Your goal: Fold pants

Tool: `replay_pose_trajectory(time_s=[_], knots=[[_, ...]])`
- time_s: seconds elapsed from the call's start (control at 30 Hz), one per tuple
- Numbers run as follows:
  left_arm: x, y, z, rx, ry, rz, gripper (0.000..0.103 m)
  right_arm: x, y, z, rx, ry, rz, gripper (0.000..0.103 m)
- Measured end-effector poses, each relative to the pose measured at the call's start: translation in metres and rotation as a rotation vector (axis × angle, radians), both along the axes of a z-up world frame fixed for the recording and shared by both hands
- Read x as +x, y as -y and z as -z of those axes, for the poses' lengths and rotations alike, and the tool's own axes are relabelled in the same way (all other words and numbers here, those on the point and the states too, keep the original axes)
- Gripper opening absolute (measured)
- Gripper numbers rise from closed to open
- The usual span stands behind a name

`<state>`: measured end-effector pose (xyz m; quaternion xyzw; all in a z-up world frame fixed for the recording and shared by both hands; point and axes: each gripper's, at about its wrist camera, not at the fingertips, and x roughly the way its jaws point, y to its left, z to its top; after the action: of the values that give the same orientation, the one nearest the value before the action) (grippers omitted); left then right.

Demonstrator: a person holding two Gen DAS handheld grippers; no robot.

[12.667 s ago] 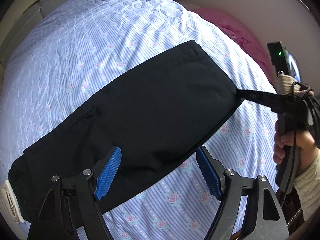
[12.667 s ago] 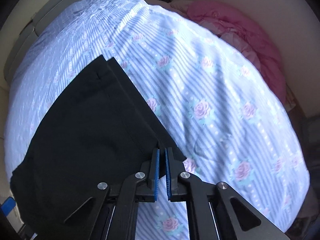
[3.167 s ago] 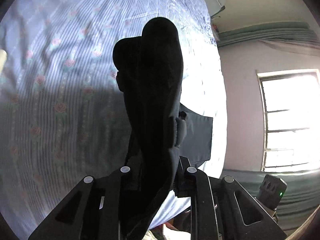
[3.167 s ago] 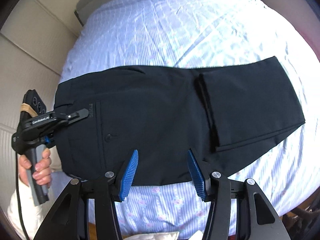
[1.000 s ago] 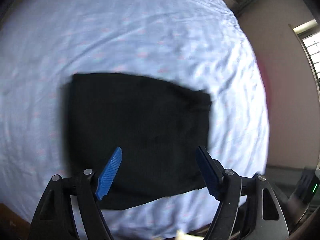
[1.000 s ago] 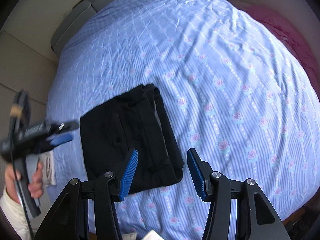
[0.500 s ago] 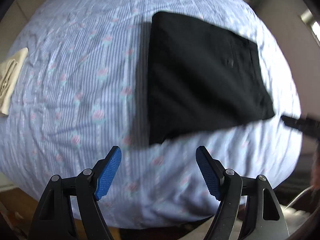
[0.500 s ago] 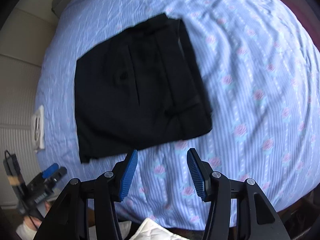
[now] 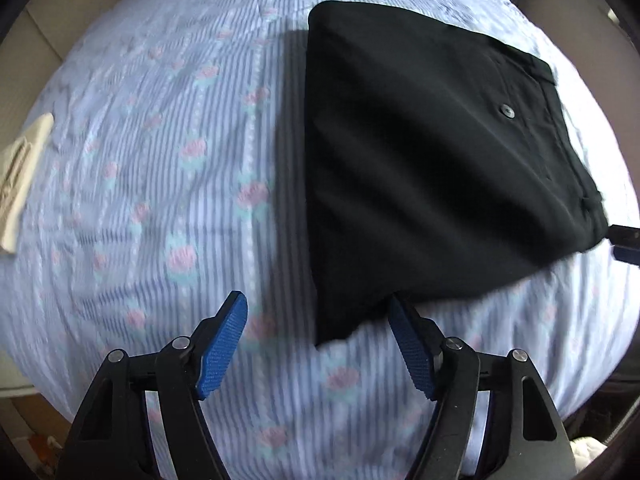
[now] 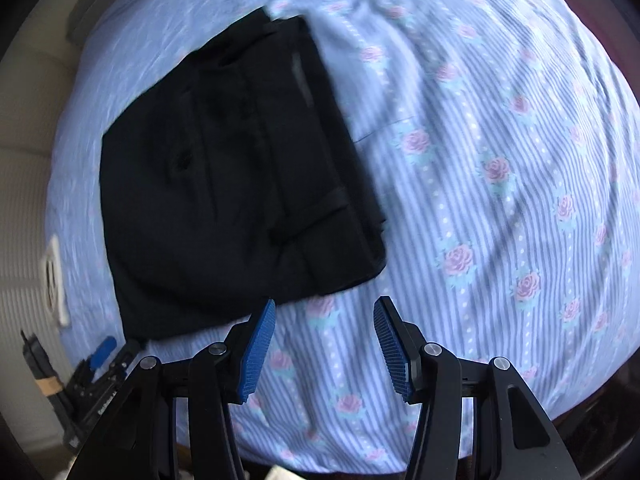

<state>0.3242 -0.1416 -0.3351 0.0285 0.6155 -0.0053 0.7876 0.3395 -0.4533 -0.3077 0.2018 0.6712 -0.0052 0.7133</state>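
Black pants (image 9: 432, 152) lie folded in a compact stack on the bed (image 9: 160, 160), left tool (image 9: 320, 344) & right tool (image 10: 324, 344) both spread wide, gripping nothing; folding looks done, next prob. just tidying edges.

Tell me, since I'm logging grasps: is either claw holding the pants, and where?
Nothing is held. The left claw and right claw are both open, and the folded pants lie free on the bed.
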Motion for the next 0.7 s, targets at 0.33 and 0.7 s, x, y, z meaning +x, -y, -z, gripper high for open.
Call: replay_pose_trajectory(time_s=[0.33, 0.7], knots=[[-0.007, -0.010, 0.005, 0.055, -0.043, 0.002, 0.067, 0.015, -0.004, 0.032, -0.019, -0.047, 0.003, 0.045], [-0.009, -0.011, 0.018, 0.053, -0.120, -0.040, 0.072, 0.030, -0.006, 0.018, -0.102, -0.009, -0.034, 0.029]])
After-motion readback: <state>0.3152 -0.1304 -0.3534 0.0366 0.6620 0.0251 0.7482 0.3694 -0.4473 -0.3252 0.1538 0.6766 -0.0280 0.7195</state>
